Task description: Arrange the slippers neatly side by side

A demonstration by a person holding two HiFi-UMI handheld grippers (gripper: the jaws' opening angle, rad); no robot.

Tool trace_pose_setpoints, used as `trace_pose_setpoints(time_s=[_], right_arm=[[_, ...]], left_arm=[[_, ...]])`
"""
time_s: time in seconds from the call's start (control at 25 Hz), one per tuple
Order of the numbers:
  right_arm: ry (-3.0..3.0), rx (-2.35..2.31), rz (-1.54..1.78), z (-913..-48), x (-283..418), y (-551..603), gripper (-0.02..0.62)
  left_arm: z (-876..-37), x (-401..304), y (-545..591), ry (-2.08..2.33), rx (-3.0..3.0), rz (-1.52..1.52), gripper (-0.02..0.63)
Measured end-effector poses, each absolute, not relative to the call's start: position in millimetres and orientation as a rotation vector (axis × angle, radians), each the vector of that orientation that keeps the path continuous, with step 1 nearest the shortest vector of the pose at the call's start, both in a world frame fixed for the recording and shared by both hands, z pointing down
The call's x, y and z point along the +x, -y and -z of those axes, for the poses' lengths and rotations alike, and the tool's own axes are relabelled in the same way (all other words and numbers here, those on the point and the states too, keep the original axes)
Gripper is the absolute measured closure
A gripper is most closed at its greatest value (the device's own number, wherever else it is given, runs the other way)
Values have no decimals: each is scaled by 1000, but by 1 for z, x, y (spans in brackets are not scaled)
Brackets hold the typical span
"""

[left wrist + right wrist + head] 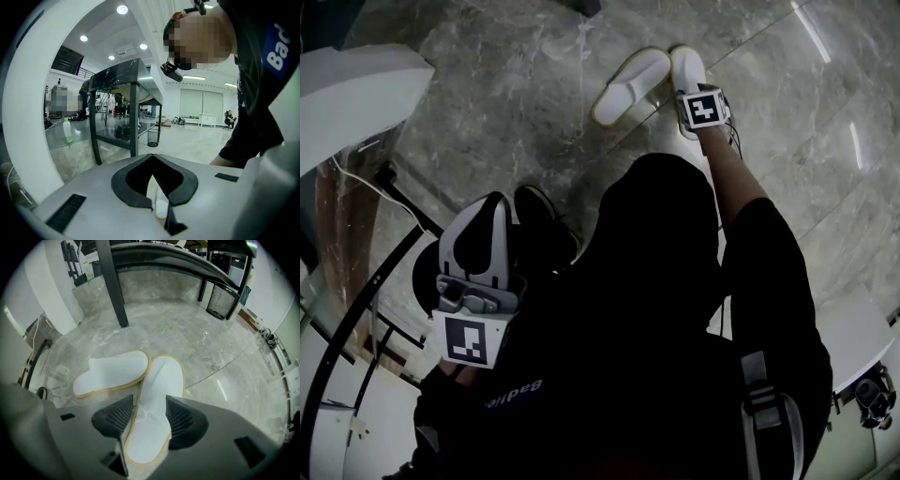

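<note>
My right gripper (150, 399) has its fingers (117, 416) spread as wide as they go. They straddle one white slipper (161, 376) near its closer end, and as far as I can see the pads are not yet pressing on it. That slipper's long axis runs straight away from me down the gap between the fingers, so closing them would pinch it across its width, which looks like the grip I want. The other slipper (112, 373) lies just to the left on the marble floor (211, 348). It sits at a slant: its far end touches the straddled slipper's far end, and its near end splays off to the left, so together the pair makes a narrow V instead of two parallel lines. I judge the coming move depends on that angle. Either the slipper under my fingers swings left to match its mate, or the slanted one gets turned in. My left gripper (151, 158) is held back by my body and points out across the room, not at the floor. Its fingers are drawn together at the tips with nothing between them, and it is well apart from both slippers. The right hand is plainly the nearer one, and it is already lined up over its slipper.
</note>
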State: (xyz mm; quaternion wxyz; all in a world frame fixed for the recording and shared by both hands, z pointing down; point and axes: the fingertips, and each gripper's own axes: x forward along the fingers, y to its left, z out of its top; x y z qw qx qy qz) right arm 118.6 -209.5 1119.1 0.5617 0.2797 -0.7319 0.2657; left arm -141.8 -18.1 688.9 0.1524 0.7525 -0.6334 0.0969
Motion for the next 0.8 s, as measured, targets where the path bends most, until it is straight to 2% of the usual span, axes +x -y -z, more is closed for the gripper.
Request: trace_pose_setpoints(time_s=[0.12,0.16,0.24,0.44,0.64,0.8], right_arm=[[1669,685,-541,-1132,128,219,382],[1659,697,-511,-1134,130,222,428],[1609,721,-484,-1132,138,224,561],[1610,780,-575,-1126,147,223,578],[1654,936,-946,-1112,150,216,580],[1618,1033,-1108,-1117,170,204,581]], left_arm=[[-695,-143,18,1819,2148,-300,620],[-697,-144,18,1819,2147,-302,620],[-698,-144,21,1817,2148,-297,620],[-701,-138,26,1796,2171,-281,620],[-702,-131,31,1769,2200,-265,620],[-702,-126,35,1751,2226,-254,620]])
